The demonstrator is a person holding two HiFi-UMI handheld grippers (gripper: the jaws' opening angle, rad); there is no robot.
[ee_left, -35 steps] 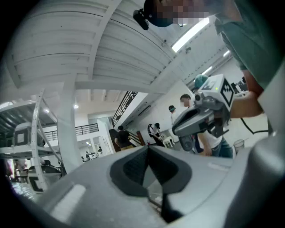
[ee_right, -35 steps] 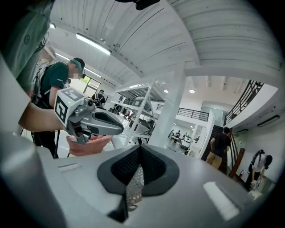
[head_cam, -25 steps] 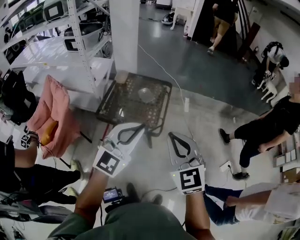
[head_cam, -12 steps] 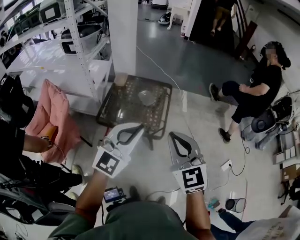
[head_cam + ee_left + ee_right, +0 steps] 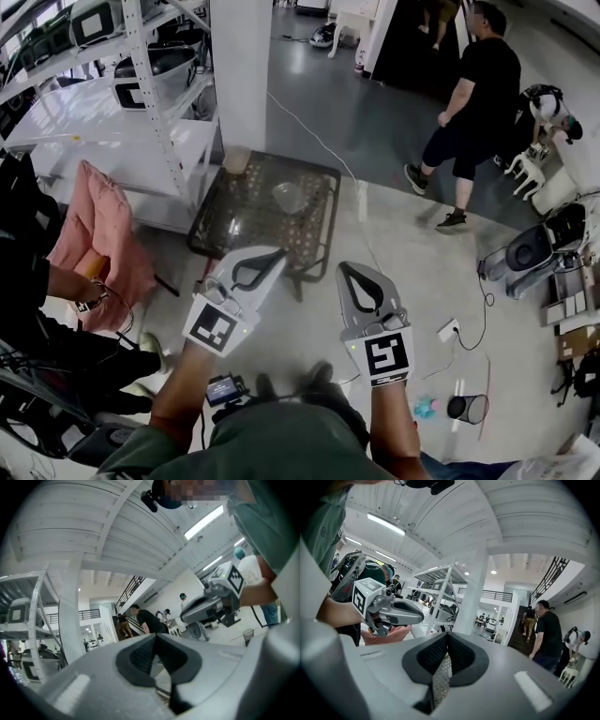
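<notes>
Head view: the left gripper [image 5: 275,255] and right gripper [image 5: 344,269] are hovering side by side above the floor, each with jaws pressed together on nothing. A dark mesh table [image 5: 239,220] is standing just beyond the tips of both, carrying a clear glass bowl [image 5: 290,196] and a tan cup [image 5: 235,159]. A pink cloth [image 5: 98,234] is hanging well off to the left gripper's left.

Left gripper view: its pads [image 5: 143,656] are meeting at the tip, with the right gripper showing to its right.

Right gripper view: its jaws are closing tip to tip, while a person in black [image 5: 546,637] is walking far to its right.
</notes>
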